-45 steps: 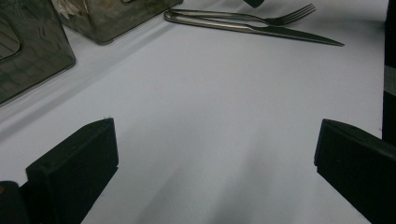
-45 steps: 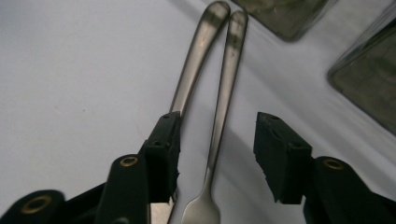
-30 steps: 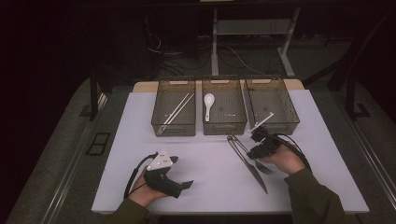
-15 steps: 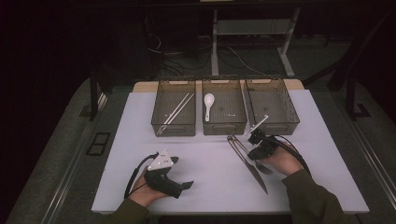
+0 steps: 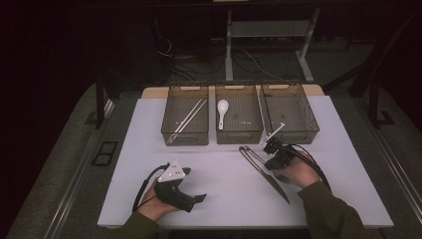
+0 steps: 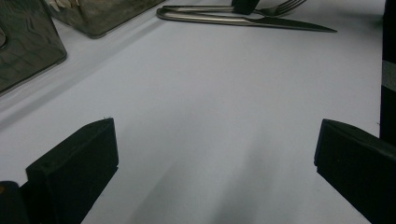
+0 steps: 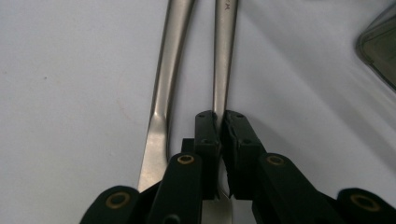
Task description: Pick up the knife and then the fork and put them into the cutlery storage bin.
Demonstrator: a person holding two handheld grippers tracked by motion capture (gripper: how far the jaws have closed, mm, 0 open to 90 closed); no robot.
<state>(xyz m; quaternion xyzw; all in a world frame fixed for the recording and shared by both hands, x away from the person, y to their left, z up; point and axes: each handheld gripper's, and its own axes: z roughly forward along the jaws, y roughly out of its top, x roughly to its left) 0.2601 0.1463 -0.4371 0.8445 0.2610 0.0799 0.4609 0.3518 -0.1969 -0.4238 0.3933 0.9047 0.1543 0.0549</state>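
Fork (image 7: 223, 70) clamped in right tongs (image 7: 221, 122), tines hidden; left tongs (image 6: 210, 163) apart

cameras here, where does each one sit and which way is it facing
High view: above the person's side, facing forward and down on the table; forearms, left gripper and right gripper show.
Left gripper view: low between its open jaws, facing the knife.
Right gripper view: just above the table, jaws shut on the fork.
Shared: knife and fork appear in all three.
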